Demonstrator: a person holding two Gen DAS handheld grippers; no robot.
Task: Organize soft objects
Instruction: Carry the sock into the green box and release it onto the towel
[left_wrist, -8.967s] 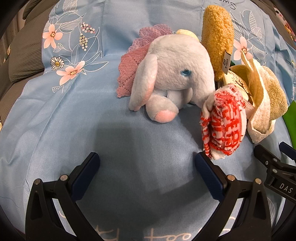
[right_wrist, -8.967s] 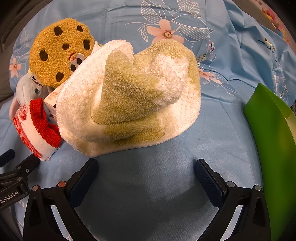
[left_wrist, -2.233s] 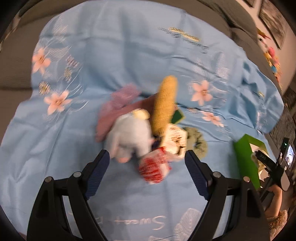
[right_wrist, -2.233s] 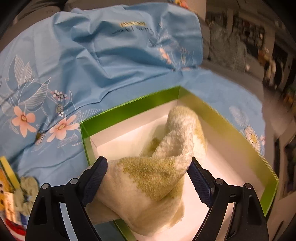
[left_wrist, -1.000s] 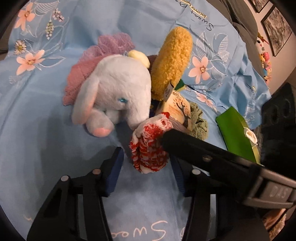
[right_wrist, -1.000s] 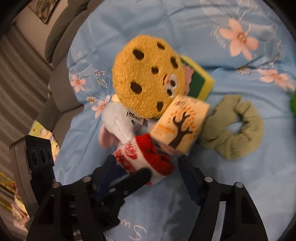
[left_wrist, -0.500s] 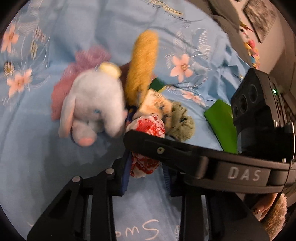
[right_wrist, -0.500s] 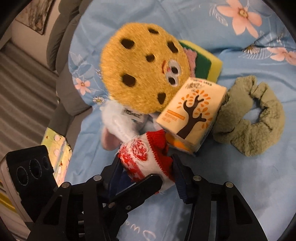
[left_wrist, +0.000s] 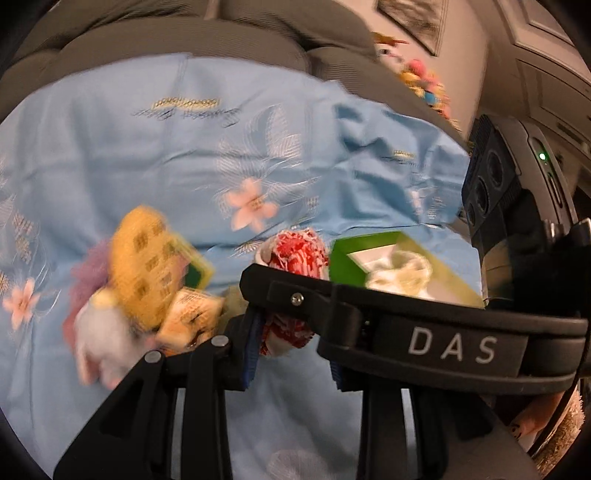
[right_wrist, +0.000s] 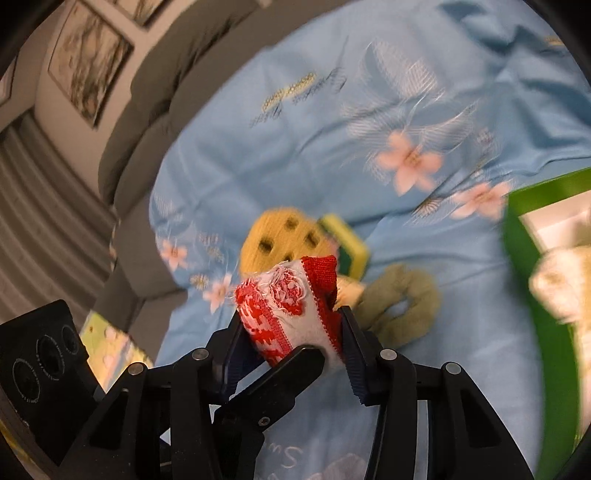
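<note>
Sock: red-and-white knitted sock, bunched into a wad, off the sheet and held up in the air; in the frames half a second back it sat low against the toy pile.
Change: both views have swung from the pile toward the box, with heavy motion blur; the sock has left the pile. Judged: pick done, carry to box under way.
Right gripper: right gripper pinching the sock, blue pads pressed into both flanks, the wad bulging out above the tips.
Left gripper: left gripper narrowed around the same sock; the right tool's black finger crosses in front, so contact on the far pad cannot be confirmed.
Box: green box at right edge, near but apart from the sock; a cream-green towel already lies inside.
Left behind: cookie plush, green scrunchie, sponge, orange tissue pack, grey elephant, all on the blue floral sheet.
Remaining: most soft items not yet boxed.
</note>
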